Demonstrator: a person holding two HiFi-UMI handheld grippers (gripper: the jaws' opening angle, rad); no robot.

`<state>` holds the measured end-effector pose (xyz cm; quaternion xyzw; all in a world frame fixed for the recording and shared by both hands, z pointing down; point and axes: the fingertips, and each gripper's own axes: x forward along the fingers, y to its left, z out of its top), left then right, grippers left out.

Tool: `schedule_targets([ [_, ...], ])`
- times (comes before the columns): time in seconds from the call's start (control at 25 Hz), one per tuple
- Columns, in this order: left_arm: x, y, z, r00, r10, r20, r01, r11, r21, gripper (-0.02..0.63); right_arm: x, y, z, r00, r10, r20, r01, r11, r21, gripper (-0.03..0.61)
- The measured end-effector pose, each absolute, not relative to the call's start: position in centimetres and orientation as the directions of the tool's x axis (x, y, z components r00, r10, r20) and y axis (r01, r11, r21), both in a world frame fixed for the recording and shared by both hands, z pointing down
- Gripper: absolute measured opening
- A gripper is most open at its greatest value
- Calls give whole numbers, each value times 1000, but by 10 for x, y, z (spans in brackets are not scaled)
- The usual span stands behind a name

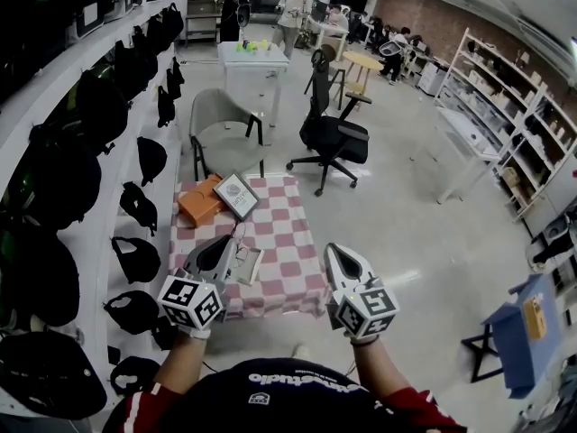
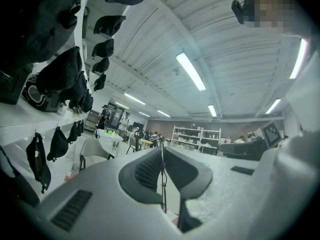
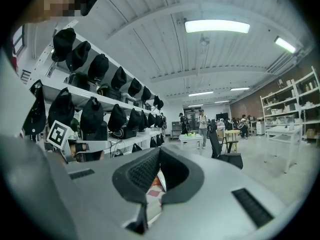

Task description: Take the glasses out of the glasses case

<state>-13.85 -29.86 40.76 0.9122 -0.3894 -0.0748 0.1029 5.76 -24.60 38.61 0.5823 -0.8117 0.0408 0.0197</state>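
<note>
An orange glasses case (image 1: pixel 200 202) lies shut at the far left corner of a small table with a red-and-white checked cloth (image 1: pixel 288 242). No glasses show. My left gripper (image 1: pixel 221 244) hovers level over the table's near left part, its jaws together with nothing between them (image 2: pixel 162 151). The right gripper (image 1: pixel 335 251) is held level at the table's near right edge, also shut and empty (image 3: pixel 159 153). Both are well short of the case. A pale flat object (image 1: pixel 249 265) lies just right of the left gripper; I cannot tell what it is.
A framed marker card (image 1: pixel 236 195) leans beside the case. Behind the table stand a grey chair (image 1: pixel 225 135) and a black office chair (image 1: pixel 334 138). Black caps and bags hang along the left wall (image 1: pixel 81 179). People stand at a far white table (image 1: pixel 254 61).
</note>
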Motion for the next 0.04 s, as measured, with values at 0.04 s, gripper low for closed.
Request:
schedule_targets([
  [0.04, -139, -299, 408, 686, -726, -58, -694, -676, 247, 23, 57, -246, 387, -322, -943, 81, -947, 319, -44, -5],
])
